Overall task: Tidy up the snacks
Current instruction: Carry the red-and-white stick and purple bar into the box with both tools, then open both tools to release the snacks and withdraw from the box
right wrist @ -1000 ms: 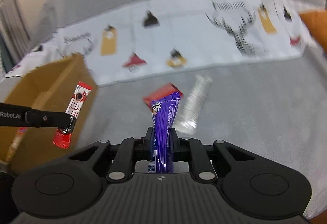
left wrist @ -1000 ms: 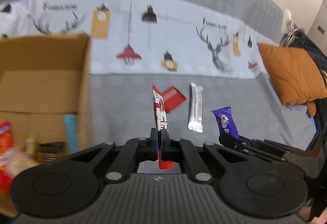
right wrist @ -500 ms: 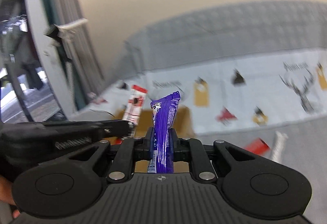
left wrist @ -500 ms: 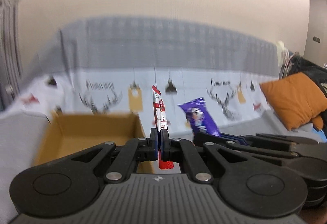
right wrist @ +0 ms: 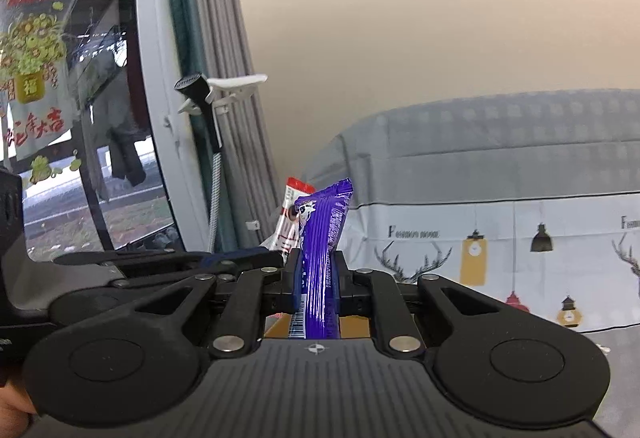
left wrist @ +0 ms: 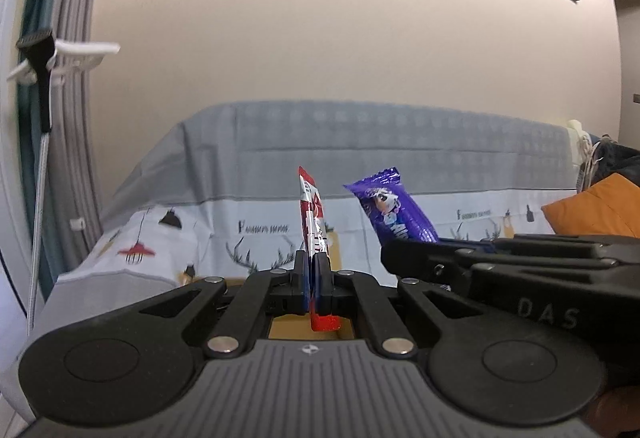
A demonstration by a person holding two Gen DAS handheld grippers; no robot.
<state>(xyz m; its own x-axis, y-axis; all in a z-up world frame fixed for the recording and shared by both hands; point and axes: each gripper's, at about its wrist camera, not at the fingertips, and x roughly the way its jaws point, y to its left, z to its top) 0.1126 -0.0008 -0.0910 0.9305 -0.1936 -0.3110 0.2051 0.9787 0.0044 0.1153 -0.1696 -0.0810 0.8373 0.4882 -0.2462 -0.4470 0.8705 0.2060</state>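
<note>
1. Only the right wrist view shows the window (right wrist: 60, 118) at frame left; only the left shows the orange cushion (left wrist: 592, 210) at right.
2. The left gripper (left wrist: 311, 270) is clenched on a red-and-white snack packet (left wrist: 311, 214) that stands upright at frame centre.
3. The right gripper (right wrist: 316, 274) clamps a purple snack bar (right wrist: 320, 234), upright, its top tilting slightly right.

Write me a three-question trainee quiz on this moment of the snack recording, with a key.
1. True or false: the left tool is shut on a red and white snack packet.
2. What colour is the snack bar in the right tool? A green, B purple, C yellow.
3. Fill in: the brown surface glimpsed under both tools is a cardboard ____.

Key: 1 true; 2 B; 3 box.
</note>
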